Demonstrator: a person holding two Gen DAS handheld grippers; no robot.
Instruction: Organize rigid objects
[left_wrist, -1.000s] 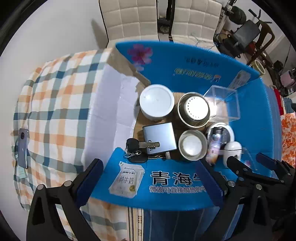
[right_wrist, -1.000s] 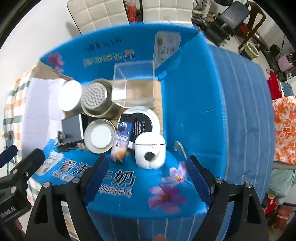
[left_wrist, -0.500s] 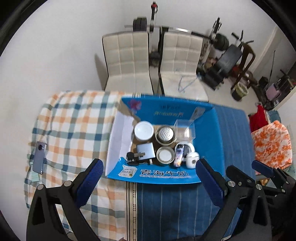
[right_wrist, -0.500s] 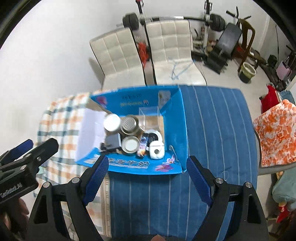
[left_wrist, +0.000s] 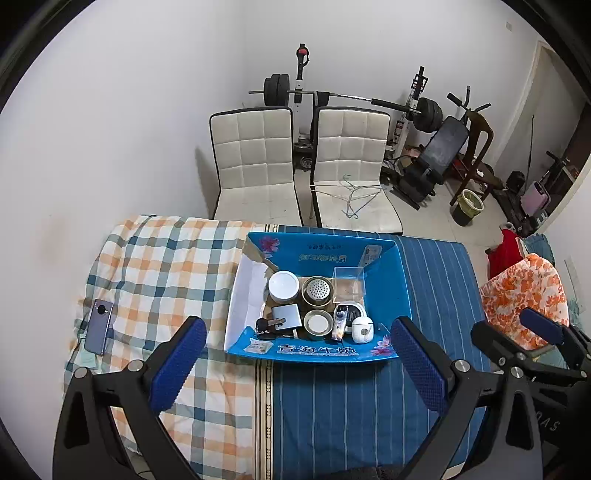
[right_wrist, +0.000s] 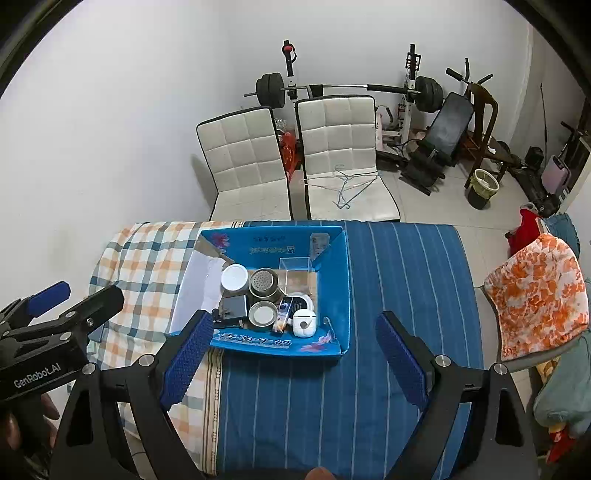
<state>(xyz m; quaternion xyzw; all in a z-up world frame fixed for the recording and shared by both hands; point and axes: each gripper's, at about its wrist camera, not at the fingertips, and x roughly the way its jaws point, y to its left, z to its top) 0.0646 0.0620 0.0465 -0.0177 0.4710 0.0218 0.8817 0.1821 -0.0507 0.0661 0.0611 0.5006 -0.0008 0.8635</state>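
My left gripper (left_wrist: 297, 365) is released and holds nothing. My right gripper (right_wrist: 293, 356) is opening, with nothing between its jaws. The box (left_wrist: 388, 280) lies on the bed (left_wrist: 369, 398), well below and ahead of both grippers. Inside the box, the lid (left_wrist: 283, 285), two tins (left_wrist: 317, 290), the keys (left_wrist: 264, 326) and the white case (left_wrist: 362, 329) stand close together, I think so that they stay tidy. A phone (left_wrist: 98, 326) lies left of the box.
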